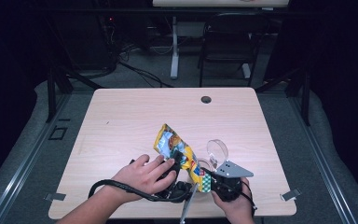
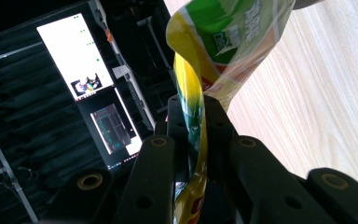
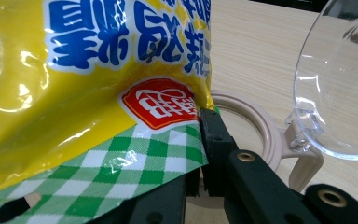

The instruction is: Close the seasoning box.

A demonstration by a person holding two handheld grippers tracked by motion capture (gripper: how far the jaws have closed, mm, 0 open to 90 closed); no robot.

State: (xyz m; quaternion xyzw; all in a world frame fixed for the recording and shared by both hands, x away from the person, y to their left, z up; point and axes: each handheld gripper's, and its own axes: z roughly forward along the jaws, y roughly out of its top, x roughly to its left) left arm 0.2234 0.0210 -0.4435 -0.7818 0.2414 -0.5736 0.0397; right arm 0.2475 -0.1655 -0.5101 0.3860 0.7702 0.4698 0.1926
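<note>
A yellow snack bag [image 1: 175,147] with a green-checked end is held tilted above the front of the wooden table [image 1: 121,121]. My left gripper [image 1: 178,161] is shut on one edge of the snack bag [image 2: 228,37], which runs between its fingertips [image 2: 195,135]. My right gripper [image 1: 207,180] is shut on the checked end of the snack bag [image 3: 74,70]; one of its fingertips [image 3: 214,140] presses on that edge. Just behind the bag stands a beige round container [image 3: 261,126] with its clear lid [image 1: 217,150] [image 3: 340,93] flipped up.
The table has a cable hole [image 1: 206,99] near its far edge. A black chair [image 1: 228,42] and a desk leg [image 1: 174,51] stand beyond it. Lit monitors [image 2: 74,51] hang off to one side in the left gripper view.
</note>
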